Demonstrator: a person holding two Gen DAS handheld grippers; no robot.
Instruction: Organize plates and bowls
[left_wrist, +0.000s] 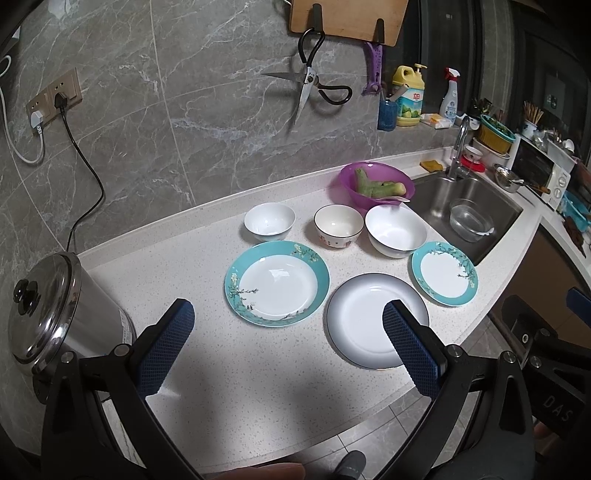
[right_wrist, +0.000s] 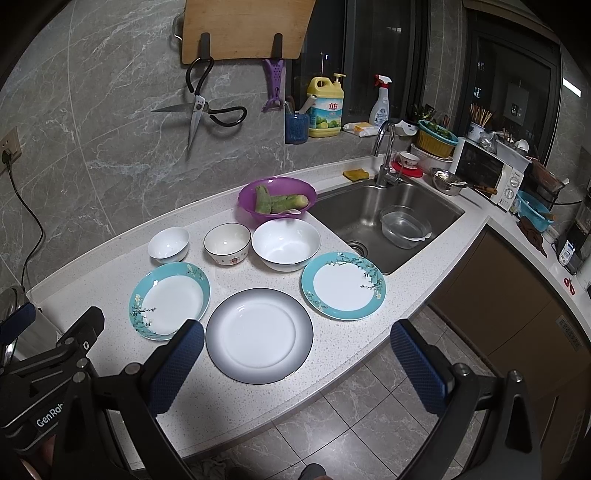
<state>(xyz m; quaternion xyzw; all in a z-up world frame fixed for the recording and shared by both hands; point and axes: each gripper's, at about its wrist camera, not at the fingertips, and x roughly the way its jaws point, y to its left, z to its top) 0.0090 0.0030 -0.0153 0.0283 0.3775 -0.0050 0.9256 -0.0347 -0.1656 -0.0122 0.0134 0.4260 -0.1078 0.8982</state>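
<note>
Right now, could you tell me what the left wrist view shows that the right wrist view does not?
Only the left wrist view shows the steel pot with its lid in full, and the double wall socket.

Only the right wrist view shows the sink drain and the brown cabinet front below the counter.

Both show three bowls, three plates, the purple bowl and the sink. Both grippers are open, holding nothing.

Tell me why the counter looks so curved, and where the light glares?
Left wrist view: fisheye bends the white speckled counter, dark corners; glare on the large teal-rimmed plate and the steel pot lid. Right wrist view: same bending; soft sheen on the grey-rimmed white plate; both sharp.
</note>
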